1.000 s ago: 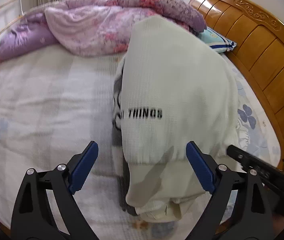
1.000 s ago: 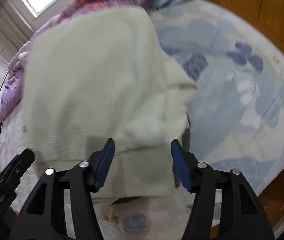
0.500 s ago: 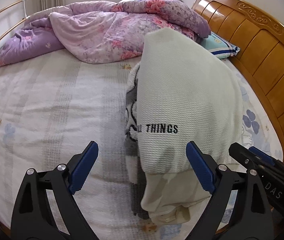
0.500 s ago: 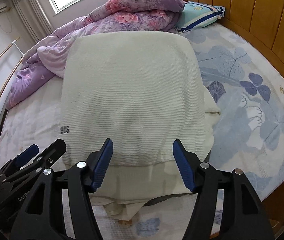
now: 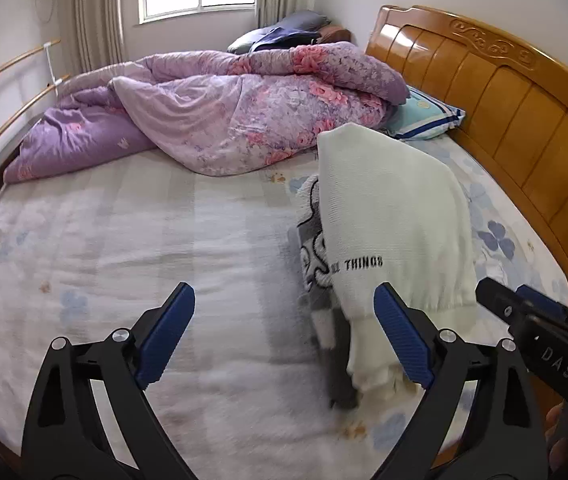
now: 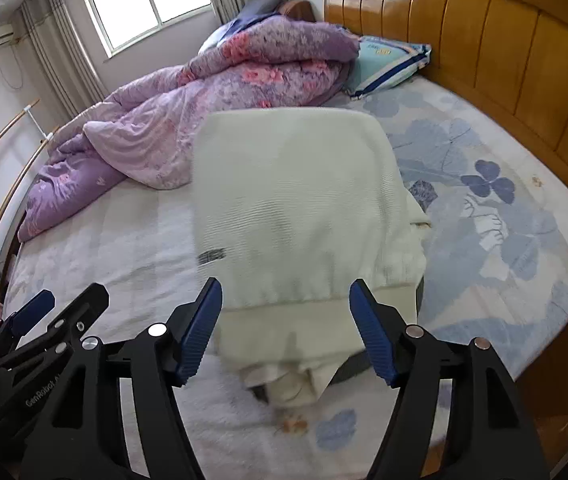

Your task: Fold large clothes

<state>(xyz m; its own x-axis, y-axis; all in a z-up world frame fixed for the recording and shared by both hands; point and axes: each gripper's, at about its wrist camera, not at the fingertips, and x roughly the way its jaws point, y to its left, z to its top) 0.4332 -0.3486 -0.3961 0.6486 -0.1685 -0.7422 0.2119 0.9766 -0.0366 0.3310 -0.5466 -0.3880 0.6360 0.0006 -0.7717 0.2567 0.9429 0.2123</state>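
Both your grippers hang with jaws spread, empty — left gripper (image 5: 284, 336), right gripper (image 6: 284, 328). One cream sweater (image 6: 296, 208) lies folded near the bed's (image 5: 123, 240) front edge, bare sheet to its left; one quilt (image 5: 223, 120) and one pillow (image 6: 384, 62) lie behind.

The folded cream sweater (image 6: 296, 216) is motion-blurred in the right wrist view, its dark lettering (image 6: 211, 256) smeared beyond reading. In the left wrist view the first word of the lettering (image 5: 358, 265) is unclear. A grey garment (image 5: 314, 240) beneath is mostly covered. At the lower right edge, the right gripper (image 5: 540, 332) is cut off.
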